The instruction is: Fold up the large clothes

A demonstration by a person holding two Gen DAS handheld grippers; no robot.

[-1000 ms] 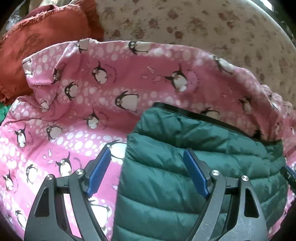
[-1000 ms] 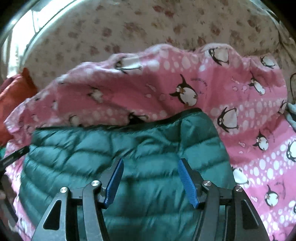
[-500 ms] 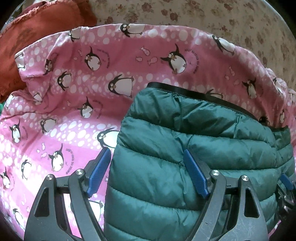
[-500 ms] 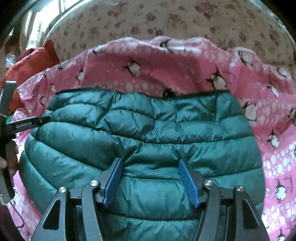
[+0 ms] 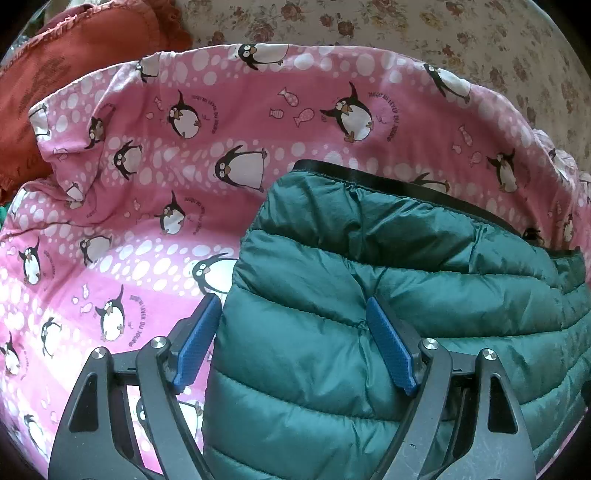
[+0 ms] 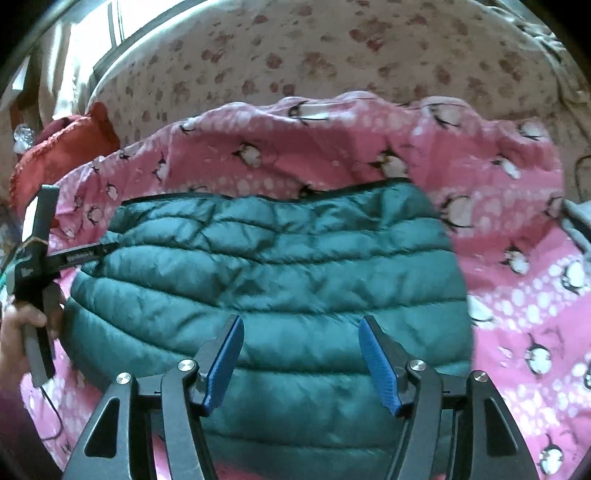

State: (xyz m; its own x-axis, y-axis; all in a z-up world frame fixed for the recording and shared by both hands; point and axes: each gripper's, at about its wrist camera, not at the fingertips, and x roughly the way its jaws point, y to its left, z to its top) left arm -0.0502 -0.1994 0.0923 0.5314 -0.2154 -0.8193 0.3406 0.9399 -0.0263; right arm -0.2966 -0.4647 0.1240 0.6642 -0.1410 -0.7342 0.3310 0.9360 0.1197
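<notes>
**Left wrist view: quilted jacket laid flat, both tools free above it**

Left wrist view shows my left gripper (image 5: 293, 341) with its blue-padded jaws spread wide. They straddle the near left edge of the dark green quilted puffer jacket (image 5: 388, 295), but the pads do not press on the fabric and nothing is held. The jacket lies on a pink penguin-print sheet (image 5: 147, 184) spread over a beige floral bedcover (image 5: 424, 33); a rust-red ruffled cushion (image 5: 74, 55) sits at the far left corner. The jacket's black-bound hem (image 5: 399, 186) faces away from me.

Right wrist view shows my right gripper (image 6: 301, 356) hovering over the middle of the jacket's near part, jaws parted and empty. My left hand (image 6: 16, 332) and its tool appear at the jacket's left edge.

Judged step: the jacket looks folded into a rough rectangle, and I am between grasps, placing both tools for a further fold. The next move likely calls for lowering each tool onto an edge, closing on all the layers of padded cloth, and lifting both sides evenly. The slick, springy fill may slip from the pads or puff back open, so a deep bite seems wise.
</notes>
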